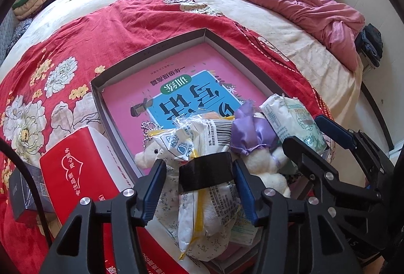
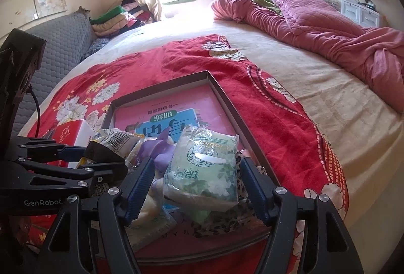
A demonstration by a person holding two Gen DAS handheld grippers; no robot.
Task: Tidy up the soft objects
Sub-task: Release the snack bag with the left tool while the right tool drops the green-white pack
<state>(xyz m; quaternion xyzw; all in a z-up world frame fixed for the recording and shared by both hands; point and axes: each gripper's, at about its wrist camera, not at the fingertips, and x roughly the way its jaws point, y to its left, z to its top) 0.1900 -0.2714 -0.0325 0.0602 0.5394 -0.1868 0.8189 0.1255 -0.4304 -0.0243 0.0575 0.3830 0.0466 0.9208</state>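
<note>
A shallow grey box (image 1: 174, 43) (image 2: 222, 94) lies on the red floral blanket with a pink book (image 1: 176, 77) (image 2: 174, 102) inside. Soft things are piled at its near end: a white-and-yellow tissue pack (image 1: 204, 198), a white plush bear (image 1: 149, 155), a purple-dressed plush (image 1: 252, 140) (image 2: 161, 150) and a green floral tissue pack (image 1: 293, 117) (image 2: 207, 168). My left gripper (image 1: 202, 185) is open with its fingers either side of the white-and-yellow pack, a black band across it. My right gripper (image 2: 197, 188) (image 1: 313, 137) is open around the green pack.
A red-and-white tissue box (image 1: 75, 165) (image 2: 70, 132) and a dark small box (image 1: 22, 193) lie left of the grey box. A crumpled pink quilt (image 2: 328, 29) lies at the far right of the bed. Folded clothes (image 2: 113, 19) are stacked by the window. A grey padded headboard (image 2: 58, 47) is at left.
</note>
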